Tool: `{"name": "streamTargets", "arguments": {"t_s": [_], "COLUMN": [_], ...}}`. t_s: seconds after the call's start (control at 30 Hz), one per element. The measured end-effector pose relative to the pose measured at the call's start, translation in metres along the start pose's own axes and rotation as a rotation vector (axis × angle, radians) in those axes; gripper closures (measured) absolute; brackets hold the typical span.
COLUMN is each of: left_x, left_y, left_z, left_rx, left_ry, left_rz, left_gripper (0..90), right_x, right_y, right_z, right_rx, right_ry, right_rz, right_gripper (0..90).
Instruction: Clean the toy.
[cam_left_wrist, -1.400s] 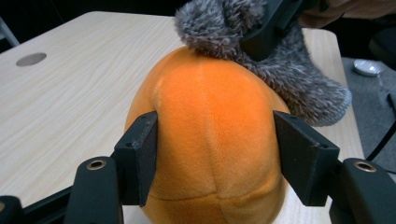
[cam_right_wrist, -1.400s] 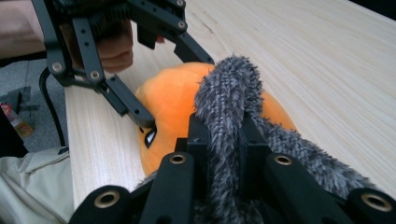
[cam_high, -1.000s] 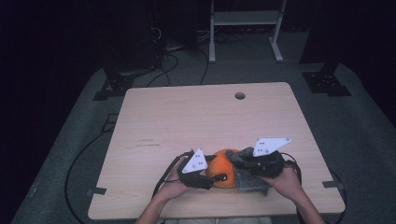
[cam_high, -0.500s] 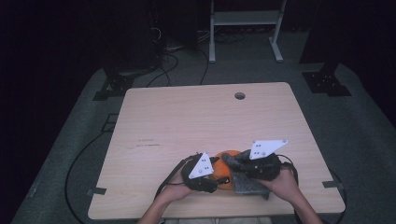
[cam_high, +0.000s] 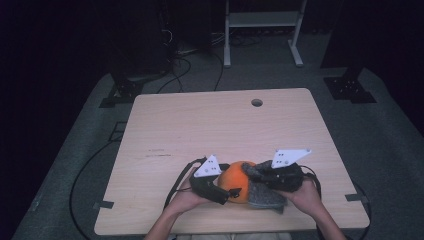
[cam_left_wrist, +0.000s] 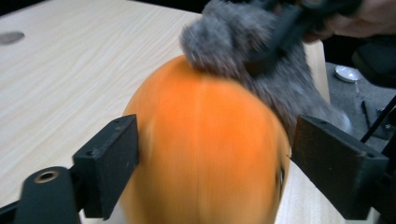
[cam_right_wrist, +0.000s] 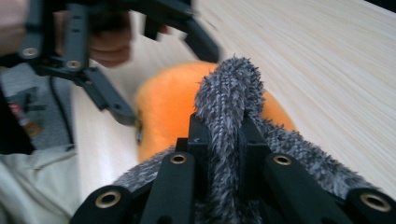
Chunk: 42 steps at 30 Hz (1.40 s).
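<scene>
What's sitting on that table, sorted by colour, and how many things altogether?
Orange: 1, a round orange plush ball.
Grey: 1, a fuzzy grey cloth, pinched in the right tool.
Total: 2 things on the wooden table, not counting the two hand-held tools; the left tool has just been opening, its sides flanking the ball.

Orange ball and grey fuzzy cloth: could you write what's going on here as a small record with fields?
Place: wooden table, near its front edge
Ball: orange ball, between the two grippers
Cloth: grey fuzzy cloth, draped on the ball's right side
Left gripper: jaws have just been opening; ball sits between them, pads apart from it
Right gripper: shut on a fold of the cloth
Hands: one on each gripper, at the table's near edge
</scene>
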<state>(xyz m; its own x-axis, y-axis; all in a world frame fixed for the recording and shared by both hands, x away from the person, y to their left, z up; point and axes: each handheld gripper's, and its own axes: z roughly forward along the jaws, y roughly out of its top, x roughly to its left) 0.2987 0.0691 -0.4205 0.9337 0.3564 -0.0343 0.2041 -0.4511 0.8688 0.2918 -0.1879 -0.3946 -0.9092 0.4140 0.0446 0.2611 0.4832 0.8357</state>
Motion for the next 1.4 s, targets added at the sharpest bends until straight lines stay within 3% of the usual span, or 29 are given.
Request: {"name": "streamTargets", "arguments": {"t_s": [0.07,0.13,0.23,0.37,0.43,0.5,0.6,0.67,0.77,0.8,0.9,0.97,1.1,1.13,1.23,1.4], "left_x": [0.001,0.001,0.002,0.003,0.003,0.005,0.008,0.006,0.000,-0.004,-0.009,-0.005,0.006,0.006,0.005,0.010], "left_y": [-0.004,-0.010,-0.011,-0.012,-0.011,-0.006,-0.006,-0.010,-0.009,-0.007,-0.006,-0.006,-0.007,-0.008,-0.012,-0.019], "left_z": [0.003,0.003,-0.001,-0.002,-0.002,-0.002,0.003,0.007,0.006,0.005,0.006,0.007,0.004,0.004,0.003,-0.002], "left_rx": [0.027,0.013,0.022,0.026,0.023,0.028,0.038,0.034,0.006,-0.025,-0.072,-0.048,-0.045,-0.034,-0.018,-0.033], "left_ry": [0.025,0.039,0.036,0.027,0.016,0.004,0.013,0.033,0.115,0.154,0.200,0.175,0.107,0.108,0.118,0.096], "left_rz": [0.008,0.032,0.043,0.045,0.033,-0.007,-0.046,-0.054,0.006,0.056,0.107,0.097,-0.023,-0.023,0.012,-0.015], "left_gripper": [14.8,23.6,30.3,31.7,30.0,20.7,13.9,14.2,28.7,31.6,34.0,30.3,16.5,16.8,28.6,31.1], "right_x": [0.006,0.006,-0.006,-0.013,-0.011,-0.005,0.002,0.005,0.004,0.003,0.002,0.000,0.001,0.004,0.005,-0.006], "right_y": [0.003,0.003,-0.003,-0.010,-0.008,-0.006,-0.002,-0.001,0.000,0.001,0.005,0.004,0.000,0.001,0.000,-0.019], "right_z": [0.004,0.004,-0.003,-0.011,-0.011,-0.005,0.000,0.003,0.004,0.003,-0.002,0.001,0.010,0.011,0.009,0.000], "right_rx": [0.011,0.025,0.025,0.031,0.015,0.021,0.026,0.029,0.030,0.025,-0.015,-0.008,0.000,0.006,0.025,0.048], "right_ry": [0.003,-0.010,-0.020,-0.045,-0.037,-0.028,-0.011,-0.009,-0.035,-0.045,-0.062,-0.061,-0.027,-0.030,-0.032,-0.017], "right_rz": [-0.025,-0.041,0.002,0.034,0.038,0.006,-0.021,-0.028,-0.032,-0.033,-0.030,-0.025,-0.014,-0.029,-0.039,0.019], "right_gripper": [78.4,78.5,78.6,78.6,78.6,78.5,78.5,78.5,78.5,78.5,78.5,78.5,78.5,78.5,78.5,78.6]}}
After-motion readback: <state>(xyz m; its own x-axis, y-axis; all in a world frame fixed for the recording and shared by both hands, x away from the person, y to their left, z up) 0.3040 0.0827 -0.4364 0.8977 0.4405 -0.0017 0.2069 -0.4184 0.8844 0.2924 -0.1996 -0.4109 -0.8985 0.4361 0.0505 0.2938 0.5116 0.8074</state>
